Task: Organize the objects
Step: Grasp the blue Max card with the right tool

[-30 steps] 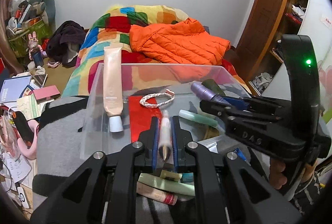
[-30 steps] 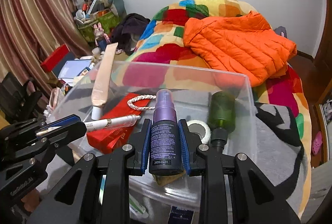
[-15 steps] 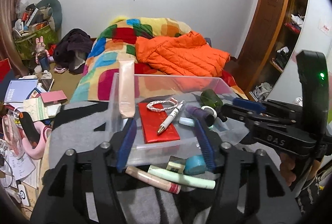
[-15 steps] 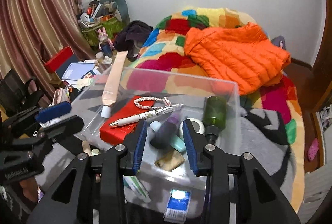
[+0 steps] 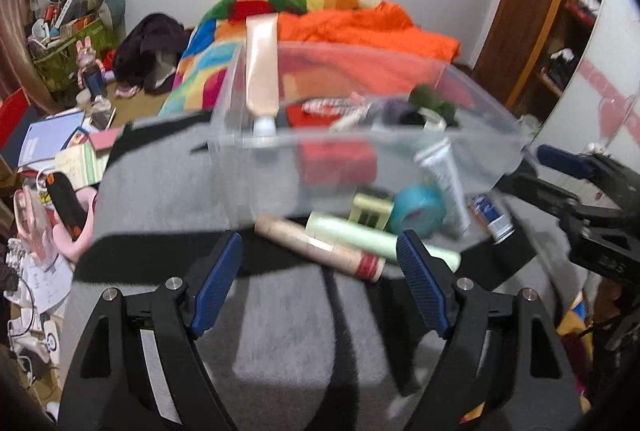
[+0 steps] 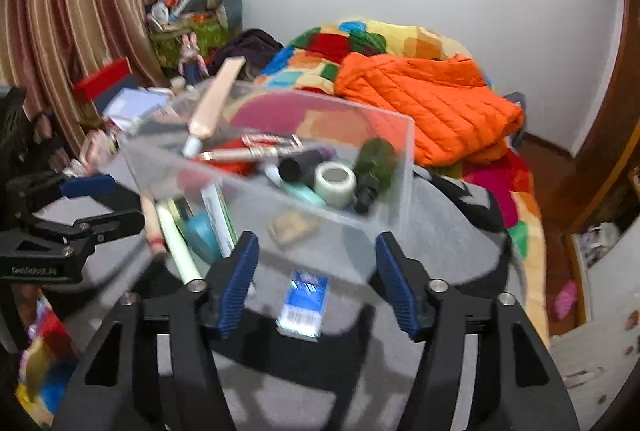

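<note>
A clear plastic bin [image 5: 500, 135] [image 6: 404, 167] stands on a grey cloth surface. It holds a peach tube [image 5: 261, 71], a red box [image 5: 336, 159], a white pen [image 6: 248, 153], a purple spray bottle [image 6: 304, 163], a tape roll [image 6: 335, 178] and a green bottle [image 6: 374, 161]. Loose before it lie a tan tube [image 5: 316, 245], a pale green tube [image 5: 376, 237], a teal round item [image 5: 418, 209] and a blue packet [image 6: 304, 305]. My left gripper [image 5: 320, 287] is open and empty, near the loose tubes. My right gripper [image 6: 316, 285] is open and empty above the blue packet.
A bed with a colourful quilt [image 6: 360, 43] and orange jacket [image 6: 424, 99] lies behind the bin. Books, papers and cluttered bags [image 5: 60, 147] fill the floor at left. A wooden door and shelves [image 5: 532, 11] stand at right. A striped curtain [image 6: 80, 11] hangs at left.
The left gripper let go of the white pen and the right let go of the purple bottle; both now lie in the bin. Both grippers opened wide and drew back and down.
</note>
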Tool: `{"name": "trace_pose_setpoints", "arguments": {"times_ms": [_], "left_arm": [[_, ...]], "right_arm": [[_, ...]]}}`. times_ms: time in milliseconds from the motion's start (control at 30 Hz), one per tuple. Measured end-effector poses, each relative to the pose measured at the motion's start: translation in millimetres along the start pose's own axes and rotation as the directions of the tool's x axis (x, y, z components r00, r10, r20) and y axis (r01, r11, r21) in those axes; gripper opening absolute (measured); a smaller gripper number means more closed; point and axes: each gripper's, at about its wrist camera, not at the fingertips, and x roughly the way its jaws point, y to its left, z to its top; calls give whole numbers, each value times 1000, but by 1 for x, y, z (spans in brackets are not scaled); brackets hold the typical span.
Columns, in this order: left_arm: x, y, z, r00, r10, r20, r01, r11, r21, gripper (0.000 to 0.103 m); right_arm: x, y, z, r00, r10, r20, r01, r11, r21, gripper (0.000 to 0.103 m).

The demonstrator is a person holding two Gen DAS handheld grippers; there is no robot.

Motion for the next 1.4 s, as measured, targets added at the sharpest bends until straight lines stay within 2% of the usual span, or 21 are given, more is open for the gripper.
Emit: {"name": "trace_pose_setpoints", "arguments": {"times_ms": [167,267,367,400,433,500,533,600,700,800,1000,1100,1167,1267,1400], "left_arm": [[17,-3,-8,999,8,-42,-8,1000,-13,79],[21,-4,-16,998,53,-27,-53,999,-10,79],[14,1,-24,999,48,2,-48,998,-27,74],[12,4,-27,999,51,9,-51,998,-35,69],[9,7,-29,999,49,12,-49,998,-40,68],[2,15,-34,999,33,17,-32,998,-60,66],[-2,18,-36,999,30,17,-29,997,-69,65],[-10,23,-44,999,39,19,-37,996,-80,65],[-19,27,-50,999,28,18,-27,995,-95,65],[-24,25,-51,1000,5,20,-3,995,-99,65],[-10,20,-31,1000,-4,11,6,995,-104,65],[0,17,-24,999,45,16,-43,994,-103,65],[7,17,-25,996,85,12,-83,991,-101,58],[1,18,-33,995,96,39,-92,992,-90,46],[-7,25,-42,994,103,43,-99,991,-88,22]], "right_arm": [[9,3,-17,998,29,-50,-30,1000,-11,63],[23,-1,-22,993,62,-97,-58,997,43,63],[32,-4,-29,990,83,-115,-73,994,87,63],[34,-3,-31,989,84,-119,-74,994,85,63],[35,-3,-33,989,84,-120,-74,994,83,61],[36,-1,-36,990,81,-119,-72,995,75,52],[35,-1,-37,991,80,-111,-72,995,72,51],[34,-1,-38,991,85,-107,-77,994,72,39],[32,-2,-39,991,88,-102,-80,993,82,29],[31,-3,-40,991,91,-99,-82,992,92,27],[32,-5,-38,990,101,-95,-88,988,129,26],[32,-2,-38,991,93,-96,-81,989,122,26],[32,-1,-38,992,88,-96,-76,990,118,26],[32,0,-39,992,88,-95,-76,990,116,26],[34,1,-37,991,86,-100,-76,992,104,28]]}}
